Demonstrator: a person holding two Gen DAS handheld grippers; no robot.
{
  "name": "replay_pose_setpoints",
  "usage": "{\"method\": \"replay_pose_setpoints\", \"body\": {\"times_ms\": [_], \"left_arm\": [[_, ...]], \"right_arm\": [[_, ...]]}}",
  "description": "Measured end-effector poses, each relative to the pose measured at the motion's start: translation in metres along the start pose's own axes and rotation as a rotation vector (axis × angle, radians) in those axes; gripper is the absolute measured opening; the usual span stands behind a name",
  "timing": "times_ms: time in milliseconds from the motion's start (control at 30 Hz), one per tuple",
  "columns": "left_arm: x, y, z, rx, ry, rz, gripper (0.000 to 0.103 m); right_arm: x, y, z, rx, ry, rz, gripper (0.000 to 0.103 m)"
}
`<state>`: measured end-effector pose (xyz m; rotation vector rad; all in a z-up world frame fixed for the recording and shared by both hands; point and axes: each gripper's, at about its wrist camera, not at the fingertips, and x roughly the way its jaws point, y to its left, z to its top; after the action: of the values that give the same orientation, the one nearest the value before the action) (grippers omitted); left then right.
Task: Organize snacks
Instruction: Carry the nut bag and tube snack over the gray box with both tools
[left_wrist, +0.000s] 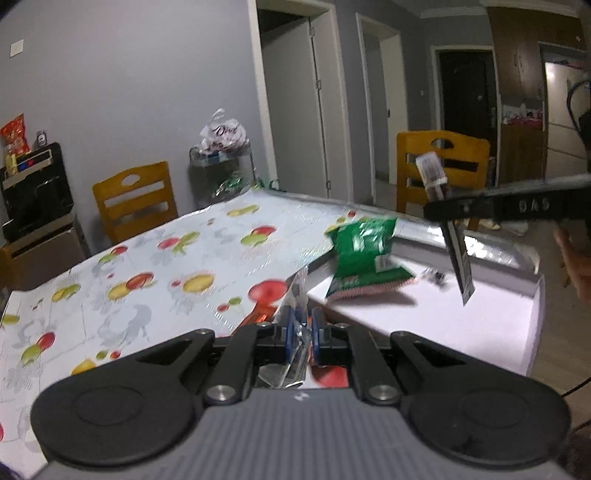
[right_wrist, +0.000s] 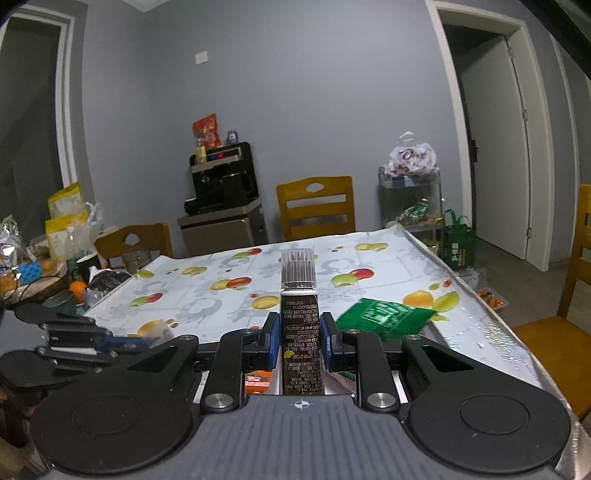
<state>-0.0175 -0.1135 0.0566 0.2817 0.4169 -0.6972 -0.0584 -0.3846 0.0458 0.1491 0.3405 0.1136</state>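
A: Worktop (right_wrist: 295, 266) under a fruit-print cloth, bare across the middle. White tray (left_wrist: 443, 325) at the near right edge, likely the collecting spot.

B: Green bag (left_wrist: 364, 258) tilted over the tray's far corner, half in, half on the rim. Looks dropped there, not yet laid flat.

A: Right gripper (right_wrist: 298, 341), jaws closed on a dark tube (right_wrist: 301, 332). Held upright, clear ridged cap up, above the tray's near part. Probably carried that way to set down lengthwise beside the bag.

B: Left gripper (left_wrist: 303, 334), jaws clamped on a clear packet (left_wrist: 297, 306), pinched by its crinkled edge. Hangs just off the tray's left corner. Something red beneath; cannot tell what.

A: Both loads near the tray, neither released.
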Motion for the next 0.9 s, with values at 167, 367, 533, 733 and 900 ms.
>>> {"method": "replay_pose_setpoints", "body": {"times_ms": [167,367,533,733,900], "left_arm": [[0.003,-0.017,0.019,0.023,-0.031,-0.051,0.005],[0.016,-0.051,0.038,0.082,-0.076,-0.154,0.005],[0.037,-0.087,0.045,0.146,-0.104,-0.242,0.005],[0.066,-0.127,0.041,0.206,-0.100,-0.305,0.005],[0.082,-0.153,0.031,0.273,-0.096,-0.308,0.005]], "right_arm": [[-0.009,-0.020,-0.003,0.016,0.006,-0.028,0.023],[-0.019,-0.043,-0.014,0.034,0.048,-0.061,0.024],[-0.027,-0.062,-0.021,0.060,0.098,-0.080,0.024],[-0.034,-0.082,-0.026,0.084,0.155,-0.086,0.024],[-0.030,-0.083,-0.030,0.058,0.197,-0.084,0.024]]}}
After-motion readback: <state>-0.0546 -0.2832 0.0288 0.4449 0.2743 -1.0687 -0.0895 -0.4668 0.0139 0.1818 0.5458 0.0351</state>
